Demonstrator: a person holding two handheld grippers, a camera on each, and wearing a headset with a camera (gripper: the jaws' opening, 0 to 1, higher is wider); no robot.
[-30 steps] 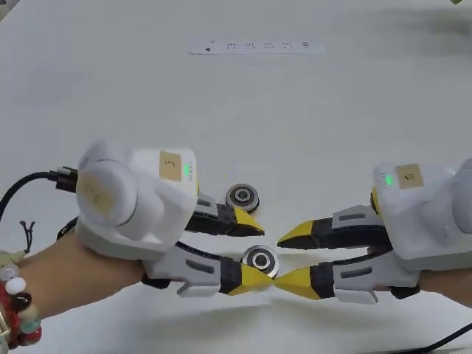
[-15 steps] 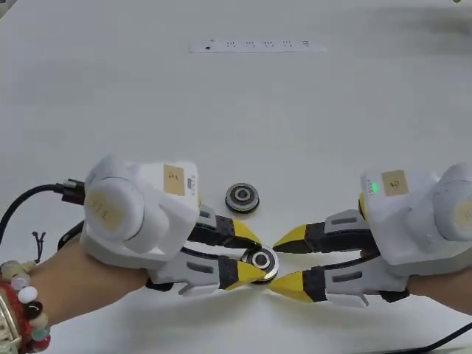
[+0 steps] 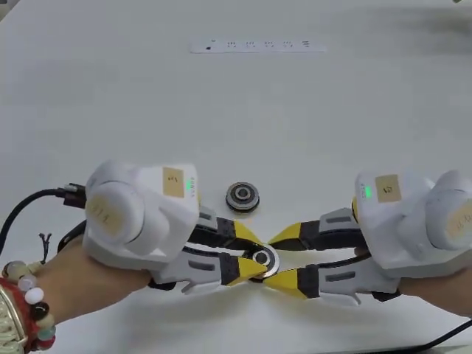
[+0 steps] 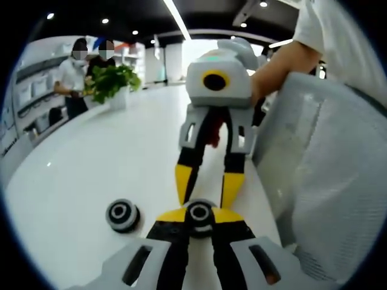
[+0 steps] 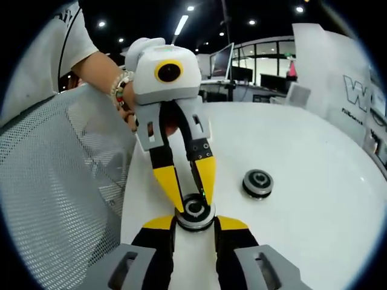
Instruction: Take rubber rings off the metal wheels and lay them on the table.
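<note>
Head view: white table (image 3: 310,133), left gripper (image 3: 256,255) and right gripper (image 3: 271,261) jaws both clamped on one metal wheel (image 3: 260,259)

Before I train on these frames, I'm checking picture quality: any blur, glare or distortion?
Head view: even light, sharp, faint shadows on the table beneath the left tool and right tool. Left gripper view: fisheye bending, bright ceiling lights, plant soft. Right gripper view: same bending, near wheel crisp.
</note>
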